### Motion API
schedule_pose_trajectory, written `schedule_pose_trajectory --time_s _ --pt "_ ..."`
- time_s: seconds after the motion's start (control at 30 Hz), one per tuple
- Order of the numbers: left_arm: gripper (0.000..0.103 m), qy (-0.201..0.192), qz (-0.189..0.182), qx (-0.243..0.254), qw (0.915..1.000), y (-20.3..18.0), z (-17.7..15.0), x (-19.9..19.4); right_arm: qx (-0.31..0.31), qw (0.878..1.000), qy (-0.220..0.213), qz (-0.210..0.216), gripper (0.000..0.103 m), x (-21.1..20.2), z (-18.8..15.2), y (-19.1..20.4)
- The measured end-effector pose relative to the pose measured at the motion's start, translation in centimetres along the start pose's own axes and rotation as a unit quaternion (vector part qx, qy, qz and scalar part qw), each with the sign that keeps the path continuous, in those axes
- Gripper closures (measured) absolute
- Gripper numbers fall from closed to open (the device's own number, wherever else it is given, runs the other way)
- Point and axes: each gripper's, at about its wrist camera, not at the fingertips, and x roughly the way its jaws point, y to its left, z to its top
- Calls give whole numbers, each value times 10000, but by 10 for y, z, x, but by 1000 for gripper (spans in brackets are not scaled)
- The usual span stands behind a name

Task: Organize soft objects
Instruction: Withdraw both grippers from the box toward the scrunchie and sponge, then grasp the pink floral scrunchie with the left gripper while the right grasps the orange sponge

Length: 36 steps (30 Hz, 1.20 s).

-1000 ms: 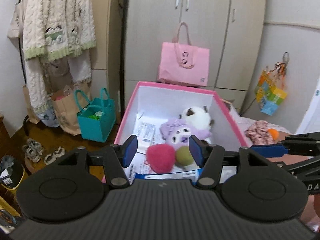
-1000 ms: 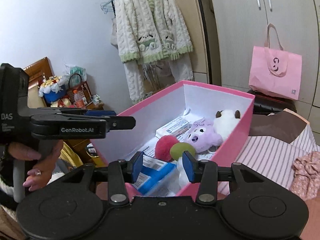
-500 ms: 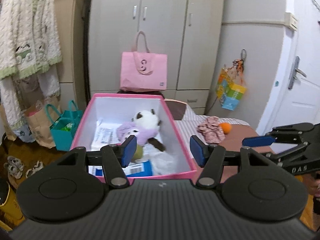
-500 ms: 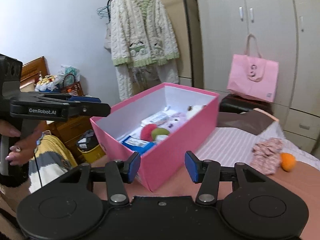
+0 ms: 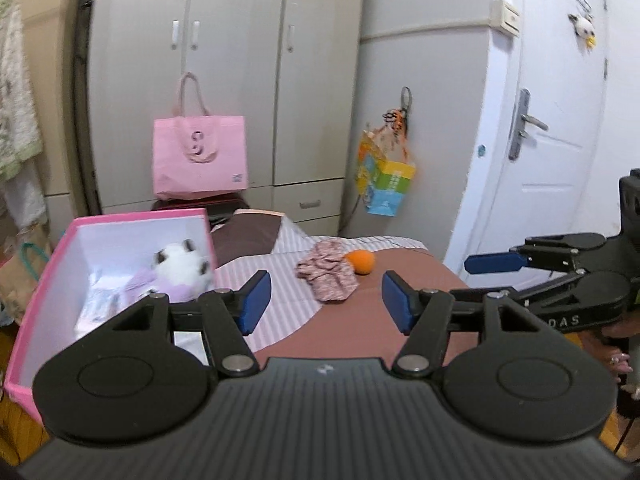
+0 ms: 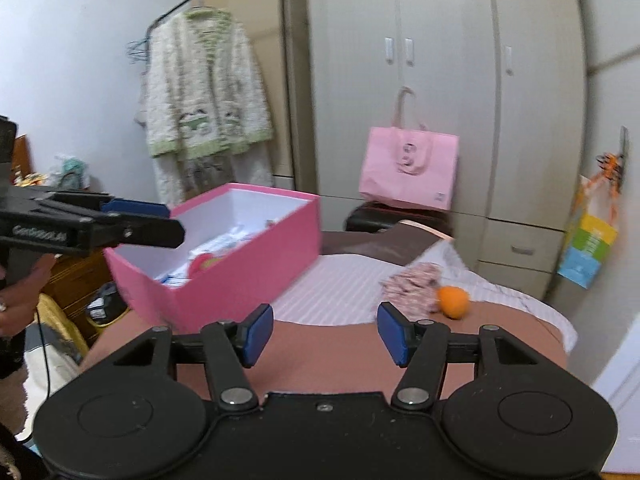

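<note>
Left wrist view: both hand-held grippers had swung away from pink box toward bed. Left hand-held gripper spread, jaws opening, nothing between them. Right hand-held gripper likewise widening from narrower gap, empty. Plush toys lay in box. Orange ball touching crumpled floral cloth on bed, ahead of both grippers. Judged: box drop finished; these two remained to collect.

Grey wardrobe – white door at right, pale walls
</note>
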Motion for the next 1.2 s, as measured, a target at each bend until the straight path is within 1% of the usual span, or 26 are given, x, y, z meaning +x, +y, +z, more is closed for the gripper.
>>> schedule_pose_trajectory --time_s 0.07,0.13,0.2,0.27,0.33,0.43,0.5,0.6,0.63,0.67,0.73,0.77,0.83,0.87,0.9,0.93,1.07,1.2 --pt "42 31 -12 20 10000 -7 3 16 16 9998 -144 -136 38 0 -3 -13" --pt "42 41 -48 18 10000 -12 4 32 13 9988 -419 -268 38 -3 -7 -23" --pt "42 -72 -161 55 9998 -17 4 47 68 9970 -611 -460 38 -3 -8 -31" --pt "42 -131 -203 66 9997 -22 4 61 50 9967 -670 -458 38 -2 -7 -39" --pt "42 -137 -190 66 9997 -27 4 77 41 9969 -621 -480 38 3 -4 -46" --pt "42 -67 -69 -37 9999 -33 5 102 -26 9968 -573 -556 38 14 -2 -58" --pt "42 -9 76 -160 9998 -34 5 121 -93 9962 -561 -662 38 24 1 -67" --pt "42 175 327 -254 9990 -34 5 148 -575 9899 -637 -1132 38 41 -1 -72" --pt "42 223 334 -301 9987 -33 5 157 -699 9882 -667 -1191 38 48 -1 -75" --pt "42 279 337 -358 9984 -33 4 166 -745 9881 -670 -1167 38 54 -1 -80" --pt "42 456 398 -471 9971 -32 3 185 -645 9901 -601 -1091 38 67 2 -92" --pt "42 508 409 -480 9967 -33 2 193 -532 9917 -546 -1032 38 75 4 -99" --pt "42 747 512 -550 9944 -32 -1 212 -274 9946 -447 -894 38 89 7 -114" --pt "42 857 474 -639 9931 -30 -4 220 -127 9959 -372 -810 38 97 8 -121" --pt "42 979 442 -762 9913 -27 -7 229 21 9973 -282 -682 38 105 9 -129" --pt "42 1066 497 -852 9894 -25 -11 237 119 9982 -208 -555 38 113 8 -135" --pt "42 1236 651 -988 9853 -22 -20 258 538 9985 90 -99 40 142 4 -153" --pt "42 1503 509 -953 9827 -25 -24 273 729 9965 360 166 41 165 3 -160"
